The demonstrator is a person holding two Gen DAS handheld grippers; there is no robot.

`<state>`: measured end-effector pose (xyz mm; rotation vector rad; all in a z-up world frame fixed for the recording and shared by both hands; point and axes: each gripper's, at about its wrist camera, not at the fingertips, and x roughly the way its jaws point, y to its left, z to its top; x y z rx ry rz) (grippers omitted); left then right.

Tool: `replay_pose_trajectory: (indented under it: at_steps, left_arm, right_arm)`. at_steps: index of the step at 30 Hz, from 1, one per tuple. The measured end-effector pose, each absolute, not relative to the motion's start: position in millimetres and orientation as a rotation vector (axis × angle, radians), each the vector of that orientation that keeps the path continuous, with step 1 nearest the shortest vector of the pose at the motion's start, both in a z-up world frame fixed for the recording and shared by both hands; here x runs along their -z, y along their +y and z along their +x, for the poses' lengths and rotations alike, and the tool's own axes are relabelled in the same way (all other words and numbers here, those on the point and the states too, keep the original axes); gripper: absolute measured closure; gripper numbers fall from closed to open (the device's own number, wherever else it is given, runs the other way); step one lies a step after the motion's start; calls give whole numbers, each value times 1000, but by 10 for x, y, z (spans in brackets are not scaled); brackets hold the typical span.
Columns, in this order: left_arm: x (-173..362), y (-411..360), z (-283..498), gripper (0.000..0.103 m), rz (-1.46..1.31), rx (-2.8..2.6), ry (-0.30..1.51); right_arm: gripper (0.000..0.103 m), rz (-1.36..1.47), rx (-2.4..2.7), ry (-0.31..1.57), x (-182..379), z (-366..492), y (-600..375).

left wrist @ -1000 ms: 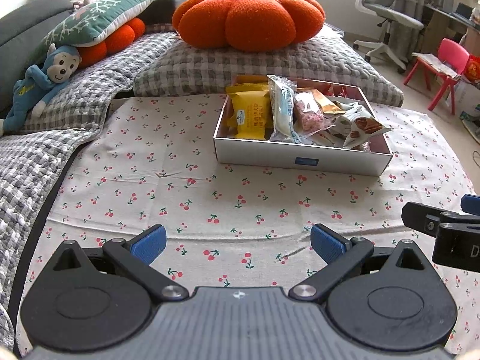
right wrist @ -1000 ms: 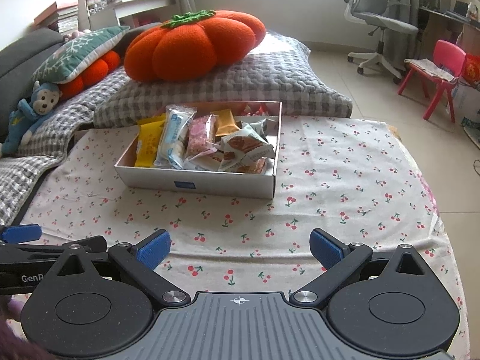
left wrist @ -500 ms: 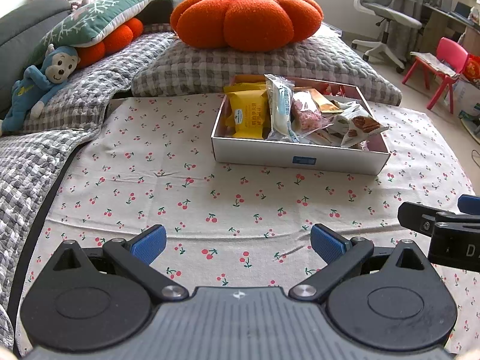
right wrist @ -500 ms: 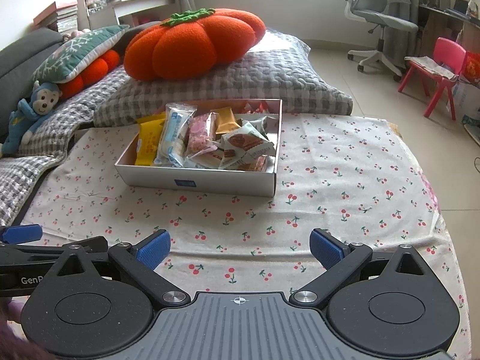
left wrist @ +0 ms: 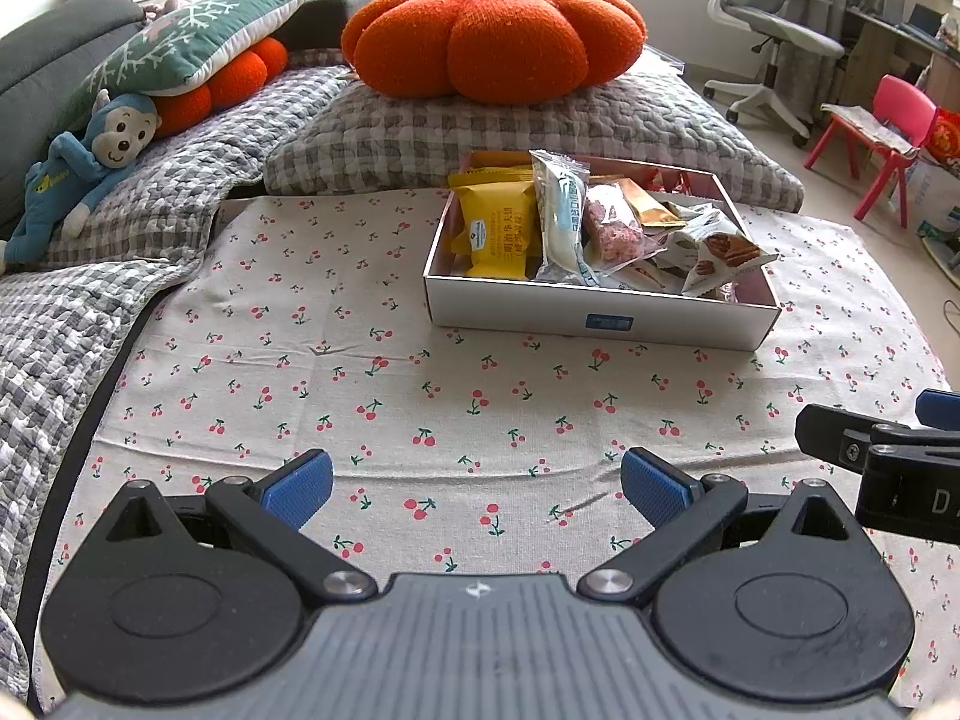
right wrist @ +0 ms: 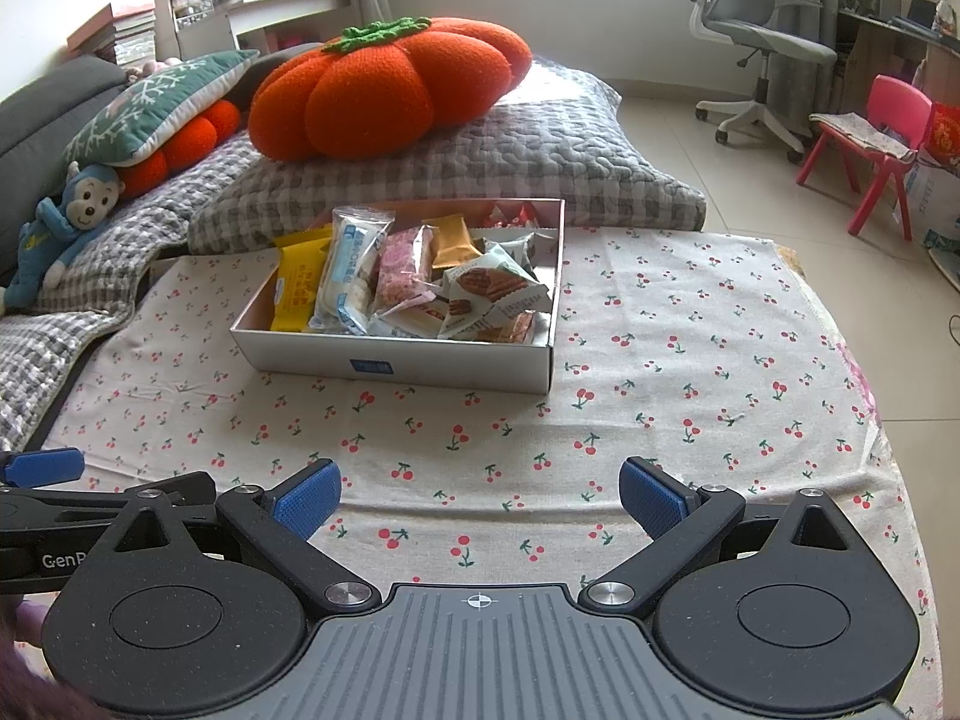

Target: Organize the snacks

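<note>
A white cardboard box (left wrist: 600, 321) sits on the cherry-print cloth (left wrist: 360, 372), full of wrapped snacks: a yellow pack (left wrist: 497, 234), a long white-blue pack (left wrist: 564, 216), a pink pack (left wrist: 612, 225) and several more. The box also shows in the right wrist view (right wrist: 408, 363). My left gripper (left wrist: 477, 489) is open and empty, well short of the box. My right gripper (right wrist: 480, 495) is open and empty, also short of the box. Each gripper shows at the edge of the other's view.
A big orange pumpkin cushion (left wrist: 498, 36) lies on a grey checked pillow (left wrist: 528, 132) behind the box. A blue monkey toy (left wrist: 72, 174) and more cushions lie at the left. An office chair (right wrist: 762, 42) and a pink child's chair (right wrist: 876, 138) stand on the floor at the right.
Both views have drawn back and shifted slightly; the box sits a little further left and up in each. Both grippers stay open and empty.
</note>
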<state>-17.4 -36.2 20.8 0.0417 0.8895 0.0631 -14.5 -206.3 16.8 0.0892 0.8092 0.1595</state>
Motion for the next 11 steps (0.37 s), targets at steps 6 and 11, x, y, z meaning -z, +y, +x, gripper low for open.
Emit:
replay_pose_trajectory:
  at_steps: [6, 11]
  left_arm:
    - [-209, -363, -174, 0, 42, -63, 890]
    - [-214, -372, -178, 0, 49, -60, 891]
  right_arm:
    - [3, 89, -159, 809, -170, -144, -2064]
    - [3, 89, -160, 810, -172, -143, -2062]
